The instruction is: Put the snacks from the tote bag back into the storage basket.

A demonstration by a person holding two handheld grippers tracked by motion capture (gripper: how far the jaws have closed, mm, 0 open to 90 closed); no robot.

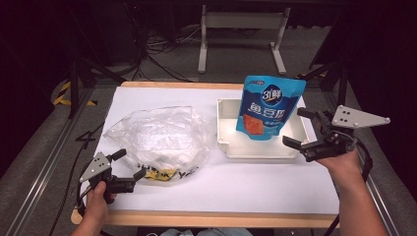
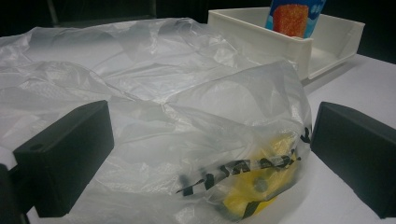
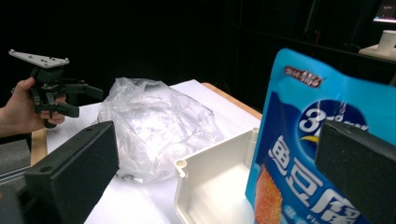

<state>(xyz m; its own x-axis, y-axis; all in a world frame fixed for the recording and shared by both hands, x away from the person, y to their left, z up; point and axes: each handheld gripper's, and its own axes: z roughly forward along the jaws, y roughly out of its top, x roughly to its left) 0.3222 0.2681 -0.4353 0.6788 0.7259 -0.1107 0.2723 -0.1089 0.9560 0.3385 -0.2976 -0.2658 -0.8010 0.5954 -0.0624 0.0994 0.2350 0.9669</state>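
A crumpled clear plastic bag (image 1: 157, 137) with yellow and black print lies on the left half of the white table. Its printed corner (image 2: 252, 186) sits between the wide-apart jaws of my left gripper (image 1: 130, 163), which is open at the bag's near edge. A blue snack pouch (image 1: 269, 105) stands upright in a white tray (image 1: 255, 153) at right. My right gripper (image 1: 293, 127) is open beside the pouch's right edge. In the right gripper view the pouch (image 3: 299, 154) rises between the spread jaws, partly behind the right one.
The tray (image 3: 215, 151) is open-topped with low walls. The white sheet (image 1: 221, 189) covers a wooden-edged table. A metal frame stands on the dark floor beyond the far edge. My left gripper (image 3: 84, 101) also appears in the right gripper view, past the bag (image 3: 154, 126).
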